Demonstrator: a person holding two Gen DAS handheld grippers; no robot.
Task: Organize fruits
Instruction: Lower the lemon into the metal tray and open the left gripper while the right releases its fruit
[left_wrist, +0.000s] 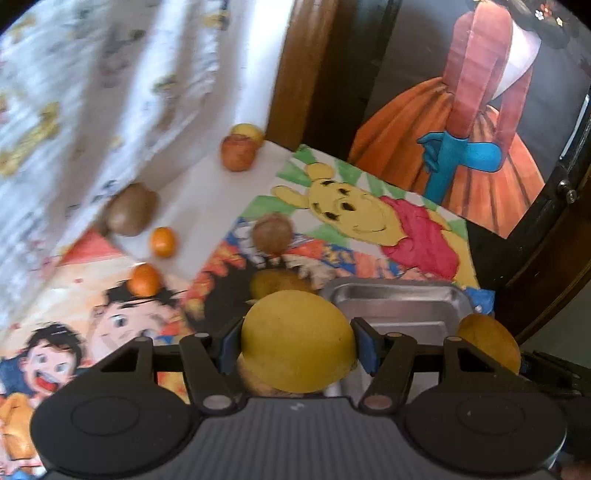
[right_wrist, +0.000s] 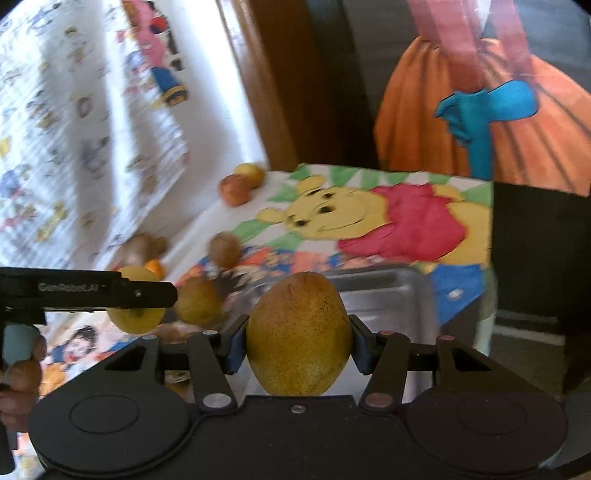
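Observation:
My left gripper is shut on a yellow pear and holds it above the table, just left of a metal tray. My right gripper is shut on a brownish-yellow pear in front of the same tray. That pear also shows at the right edge of the left wrist view. The left gripper with its pear shows at the left of the right wrist view. Another pear lies on the table beside the tray.
Loose fruit lies on the cartoon-printed tablecloth: two small oranges, two brown kiwis, and two apples at the far edge. A patterned curtain hangs at left. A wooden post stands behind.

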